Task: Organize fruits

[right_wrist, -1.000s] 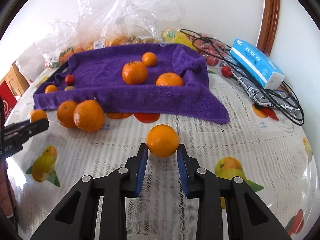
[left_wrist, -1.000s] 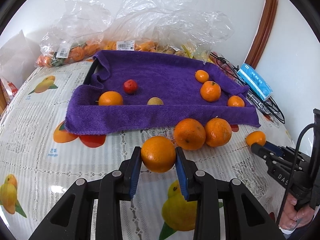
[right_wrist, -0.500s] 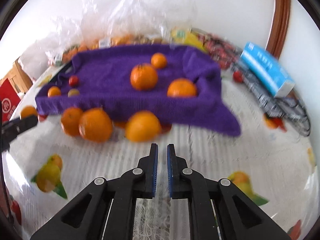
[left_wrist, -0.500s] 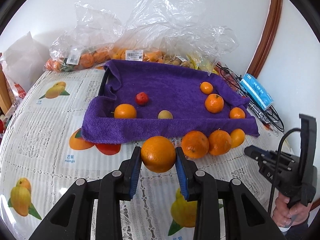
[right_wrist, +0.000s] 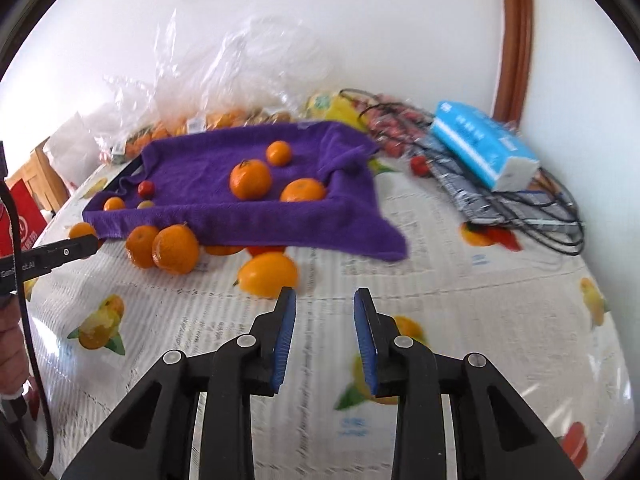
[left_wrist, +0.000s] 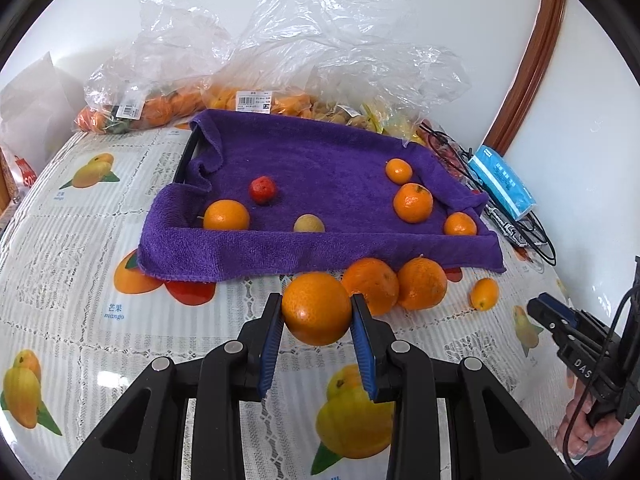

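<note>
Your left gripper has its jaws clamped on an orange just off the purple towel's near edge, while your right gripper stands empty, jaws parted, so carry the orange over that raised edge before releasing.

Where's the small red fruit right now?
In the left wrist view, the small red fruit sits on the purple towel, left of centre, between an orange and a pale round fruit.
</note>
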